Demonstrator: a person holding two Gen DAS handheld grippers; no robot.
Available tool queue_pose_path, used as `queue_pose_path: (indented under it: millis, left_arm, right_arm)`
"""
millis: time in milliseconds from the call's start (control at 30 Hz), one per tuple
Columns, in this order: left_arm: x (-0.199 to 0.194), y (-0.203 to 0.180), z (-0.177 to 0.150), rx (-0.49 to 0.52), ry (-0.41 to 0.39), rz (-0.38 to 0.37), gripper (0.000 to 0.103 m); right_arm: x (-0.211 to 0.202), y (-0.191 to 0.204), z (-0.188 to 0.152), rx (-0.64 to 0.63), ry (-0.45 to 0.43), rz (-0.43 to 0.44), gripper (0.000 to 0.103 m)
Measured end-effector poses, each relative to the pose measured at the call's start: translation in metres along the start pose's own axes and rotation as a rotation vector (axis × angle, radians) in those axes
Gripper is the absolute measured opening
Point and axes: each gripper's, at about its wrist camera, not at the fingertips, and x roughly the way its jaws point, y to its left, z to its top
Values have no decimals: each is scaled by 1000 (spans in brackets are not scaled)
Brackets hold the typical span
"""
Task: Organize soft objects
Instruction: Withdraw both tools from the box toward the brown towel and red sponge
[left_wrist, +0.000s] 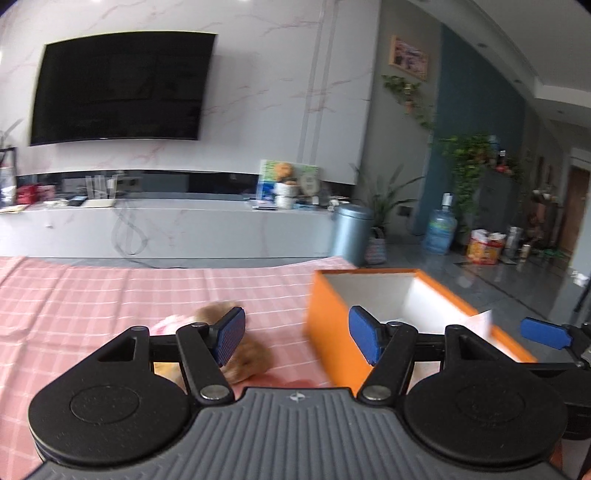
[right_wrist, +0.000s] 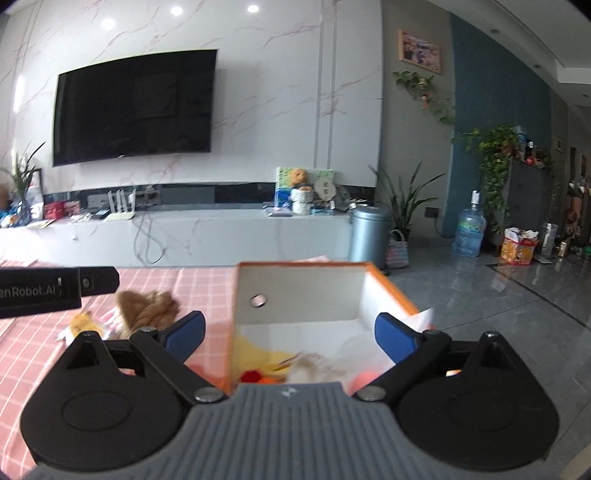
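Both tools hung empty over the worktop, one toy yet to be boxed.

The left tool (left_wrist: 295, 336) stood wide open, just above a brown plush (left_wrist: 243, 354) on the pink cloth (left_wrist: 92, 295), beside the orange box (left_wrist: 325, 325). The right tool (right_wrist: 290, 338), also wide and holding nothing, hovered over the box (right_wrist: 388, 284), where soft things (right_wrist: 314, 365) already lay. Likely best: lower the left tool squarely over the plush's bulk, close gently on it, and lift clear of the box wall.

pink checked cloth (left_wrist: 110, 295); orange box (left_wrist: 328, 332), white inside; brown plush (right_wrist: 147, 308); blue pads (left_wrist: 231, 334).
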Motion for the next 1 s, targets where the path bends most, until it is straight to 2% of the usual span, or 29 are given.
queue_pose_path:
  millis: [167, 400, 533, 800, 1000]
  left_arm:
    - [-12, 20, -17, 1, -14, 65, 76]
    - [-28, 43, -36, 20, 0, 166, 84]
    - [-27, 59, -41, -5, 14, 195, 88]
    - [-22, 83, -59, -11, 71, 165, 87]
    - [-8, 87, -67, -2, 132, 146, 86]
  right_arm:
    - [-4, 32, -16, -59, 4, 25, 97]
    - [-10, 61, -28, -111, -13, 82, 96]
    - [-10, 74, -35, -149, -15, 111, 96]
    - [-4, 97, -51, -252, 6, 155, 96]
    - [20, 112, -54, -318, 46, 179, 92]
